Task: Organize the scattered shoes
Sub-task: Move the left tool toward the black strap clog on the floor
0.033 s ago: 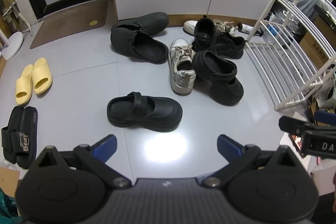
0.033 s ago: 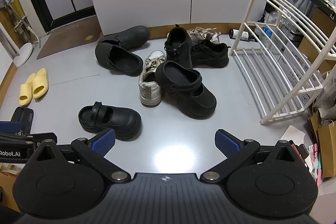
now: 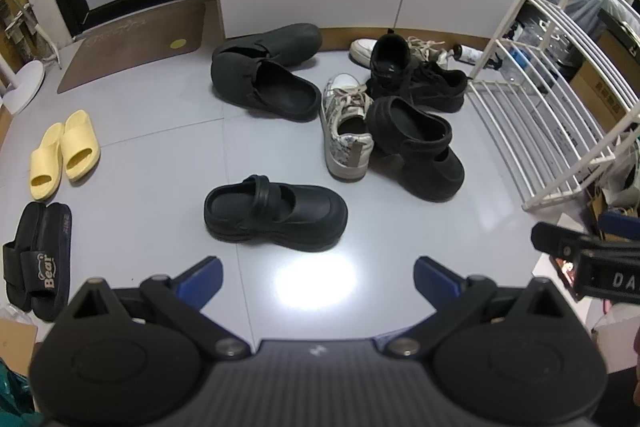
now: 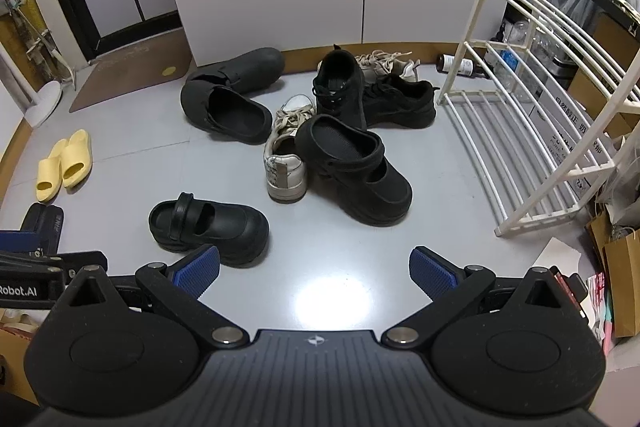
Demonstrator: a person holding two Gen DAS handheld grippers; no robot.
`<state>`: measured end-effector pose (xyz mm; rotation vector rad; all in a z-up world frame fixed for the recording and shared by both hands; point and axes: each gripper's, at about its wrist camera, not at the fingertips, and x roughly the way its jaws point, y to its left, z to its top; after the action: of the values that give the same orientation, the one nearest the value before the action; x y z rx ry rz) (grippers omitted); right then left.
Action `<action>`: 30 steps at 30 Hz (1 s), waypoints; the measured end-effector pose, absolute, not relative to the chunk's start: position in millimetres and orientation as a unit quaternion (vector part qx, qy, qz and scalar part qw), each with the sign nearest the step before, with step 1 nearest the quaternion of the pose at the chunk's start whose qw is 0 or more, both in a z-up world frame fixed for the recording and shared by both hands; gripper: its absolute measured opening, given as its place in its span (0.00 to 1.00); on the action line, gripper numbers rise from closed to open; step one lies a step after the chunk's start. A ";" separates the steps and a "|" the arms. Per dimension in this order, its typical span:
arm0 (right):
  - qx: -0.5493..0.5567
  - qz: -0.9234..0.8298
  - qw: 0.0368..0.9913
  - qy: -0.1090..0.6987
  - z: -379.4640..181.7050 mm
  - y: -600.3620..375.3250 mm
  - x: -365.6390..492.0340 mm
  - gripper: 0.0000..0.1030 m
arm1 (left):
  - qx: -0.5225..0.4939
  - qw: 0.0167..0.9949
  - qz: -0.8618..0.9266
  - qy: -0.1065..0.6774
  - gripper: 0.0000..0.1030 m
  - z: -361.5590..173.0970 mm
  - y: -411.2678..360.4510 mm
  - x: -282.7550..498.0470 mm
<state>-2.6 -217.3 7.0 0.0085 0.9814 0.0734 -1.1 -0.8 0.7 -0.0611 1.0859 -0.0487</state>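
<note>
A black strap shoe (image 3: 276,213) (image 4: 208,227) lies alone on the grey floor, just ahead of both grippers. Its mate (image 3: 416,147) (image 4: 356,171) leans in a heap with a white sneaker (image 3: 346,131) (image 4: 286,163), two black lace-up sneakers (image 3: 416,79) (image 4: 372,95) and a second white sneaker (image 3: 364,49) by the wall. Two dark clogs (image 3: 264,75) (image 4: 228,95) sit to the heap's left. My left gripper (image 3: 316,269) and right gripper (image 4: 314,261) hover above the floor, both open and holding nothing.
A white wire shoe rack (image 3: 540,107) (image 4: 520,131) stands at the right. Yellow slides (image 3: 64,151) and black "Bear" slides (image 3: 38,259) lie paired at the left. A brown doormat (image 3: 132,43) lies before the door. A bottle (image 4: 456,65) and paper bags (image 4: 616,267) flank the rack.
</note>
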 end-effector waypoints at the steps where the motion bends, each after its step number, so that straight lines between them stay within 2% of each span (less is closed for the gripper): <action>1: 0.006 0.036 0.883 0.468 7.0 -217.5 -3.0 1.00 | -0.028 0.857 -0.027 0.513 1.00 1.4 -1.6 -2.2; 8: 0.011 0.037 0.895 0.445 8.4 -220.4 -8.4 1.00 | -0.022 0.870 -0.054 0.490 0.99 7.8 -7.4 -10.9; 16: 0.052 0.050 0.884 0.461 7.9 -230.3 -3.5 1.00 | -0.013 0.871 -0.054 0.488 0.98 16.5 -17.9 2.9; 30: 0.030 0.039 0.892 0.449 13.8 -221.9 -8.1 1.00 | -0.023 0.871 -0.055 0.488 0.96 10.3 -9.5 0.0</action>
<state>-8.1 -221.9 13.8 0.0631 0.9322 0.0817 0.0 -9.5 10.3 -0.0476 1.0207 -0.1141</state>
